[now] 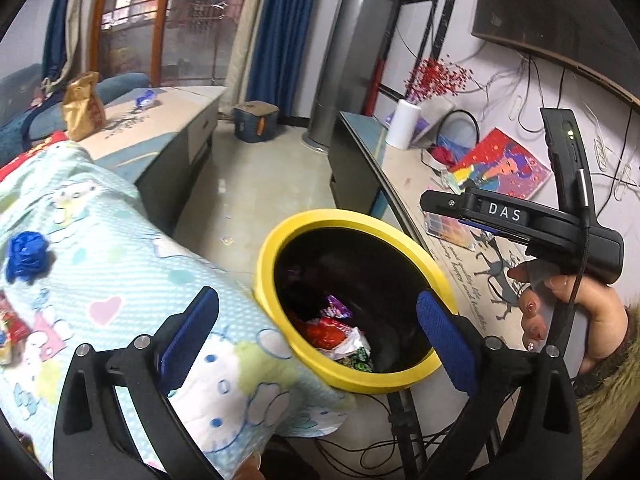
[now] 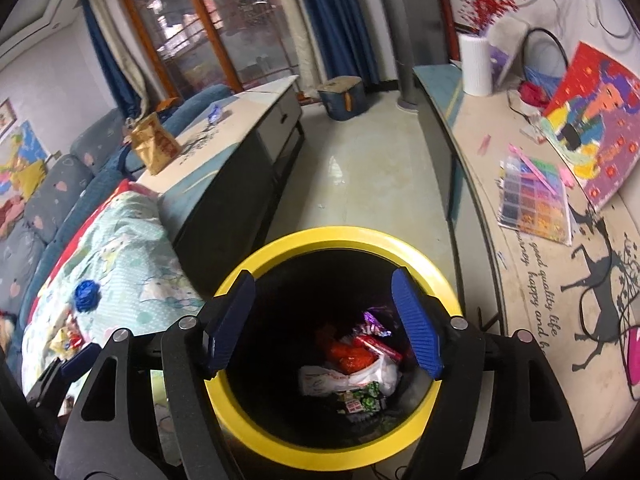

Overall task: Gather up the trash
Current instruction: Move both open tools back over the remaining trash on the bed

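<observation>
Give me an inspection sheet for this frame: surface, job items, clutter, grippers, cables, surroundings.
Surface: patterned blanket over the sofa; pale tiled floor.
Job's things: yellow-rimmed bin holding wrappers; blue crumpled scrap and more wrappers on the blanket.
Clutter: brown snack bag on the coffee table; bead box and colourful picture on the side counter.
Grippers: left gripper open, empty; right gripper open, empty, over the bin.
Cables: loose wires on the wall.
Surroundings: blue curtains, window.
</observation>
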`<state>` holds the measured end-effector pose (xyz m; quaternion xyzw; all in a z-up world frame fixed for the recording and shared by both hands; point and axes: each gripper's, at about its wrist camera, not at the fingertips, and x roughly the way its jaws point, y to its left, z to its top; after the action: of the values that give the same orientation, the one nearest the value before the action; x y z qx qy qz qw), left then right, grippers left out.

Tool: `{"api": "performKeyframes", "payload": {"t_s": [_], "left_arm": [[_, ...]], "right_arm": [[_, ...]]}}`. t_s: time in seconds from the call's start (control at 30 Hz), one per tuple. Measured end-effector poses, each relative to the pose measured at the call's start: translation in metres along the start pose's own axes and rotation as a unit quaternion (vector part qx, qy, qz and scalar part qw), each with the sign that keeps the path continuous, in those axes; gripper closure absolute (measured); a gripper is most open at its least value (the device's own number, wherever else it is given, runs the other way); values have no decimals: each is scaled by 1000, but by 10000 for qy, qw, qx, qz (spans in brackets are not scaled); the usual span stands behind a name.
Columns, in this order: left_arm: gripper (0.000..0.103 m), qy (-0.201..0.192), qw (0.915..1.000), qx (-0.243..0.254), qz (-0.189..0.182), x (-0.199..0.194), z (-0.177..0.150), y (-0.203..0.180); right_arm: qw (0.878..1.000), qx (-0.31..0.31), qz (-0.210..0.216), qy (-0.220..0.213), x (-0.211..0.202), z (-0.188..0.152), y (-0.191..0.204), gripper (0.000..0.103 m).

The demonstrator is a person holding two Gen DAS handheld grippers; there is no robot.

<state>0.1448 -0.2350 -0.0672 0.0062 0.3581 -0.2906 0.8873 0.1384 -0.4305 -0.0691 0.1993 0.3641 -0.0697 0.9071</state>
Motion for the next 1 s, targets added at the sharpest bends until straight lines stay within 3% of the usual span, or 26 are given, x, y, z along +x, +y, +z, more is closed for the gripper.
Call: {"api": "performKeyframes", "payload": {"t_s": [0.5,1.0], "left_arm": [[6,-384,9956,-442,726,-55,-2,40],[6,-745,9848,-766,1370,-101,-11,83]], "right_arm": [[9963,-656,522,-169,-23,-3,58,35],[9839,-1229,1261,-312,-41,-16,110,35]]}}
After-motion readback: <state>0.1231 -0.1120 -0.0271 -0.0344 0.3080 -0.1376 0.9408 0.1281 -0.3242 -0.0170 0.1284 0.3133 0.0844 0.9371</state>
